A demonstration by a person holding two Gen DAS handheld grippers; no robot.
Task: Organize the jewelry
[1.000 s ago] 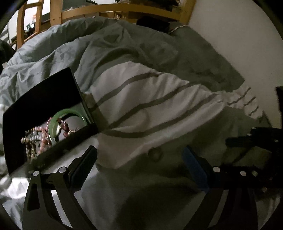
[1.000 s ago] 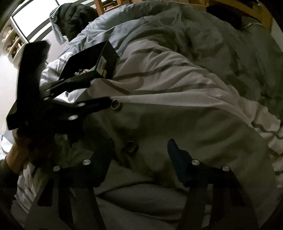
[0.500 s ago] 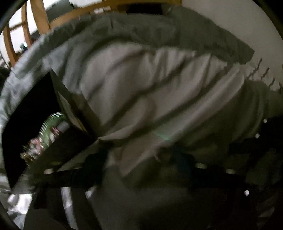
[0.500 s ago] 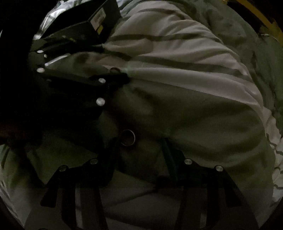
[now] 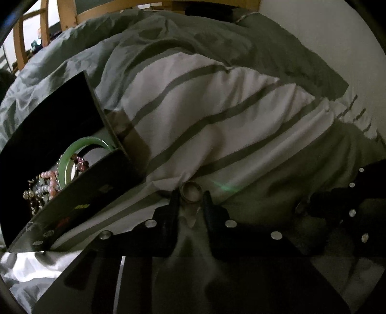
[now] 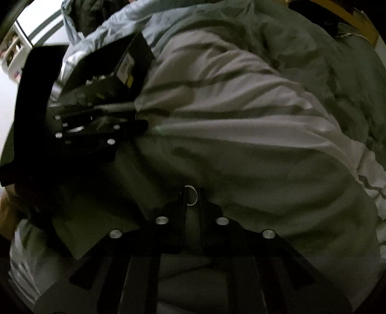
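Observation:
Two metal rings lie on the striped duvet (image 5: 217, 116). My left gripper (image 5: 190, 200) points down at one ring (image 5: 191, 192); its jaws are closing, and the ring sits between the tips with both pads against it. My right gripper (image 6: 191, 198) is shut on the other ring (image 6: 192, 195), which stands on edge between its fingers. An open black box (image 5: 48, 135) on the left holds a green bangle (image 5: 72, 154) and pink bead strings (image 5: 49, 180). The right wrist view shows the box (image 6: 108, 65) at upper left, behind the left gripper (image 6: 142, 125).
The bedding is soft and creased, grey-green towards the back (image 5: 217, 48). A wooden bed frame (image 5: 67, 17) runs behind it, and a pale wall (image 5: 337, 48) stands on the right. A person's hand (image 6: 9, 207) shows at the left edge of the right wrist view.
Both grippers have dropped to the duvet and narrowed from wide open around their rings. The right-hand ring has tipped from flat to standing on edge.

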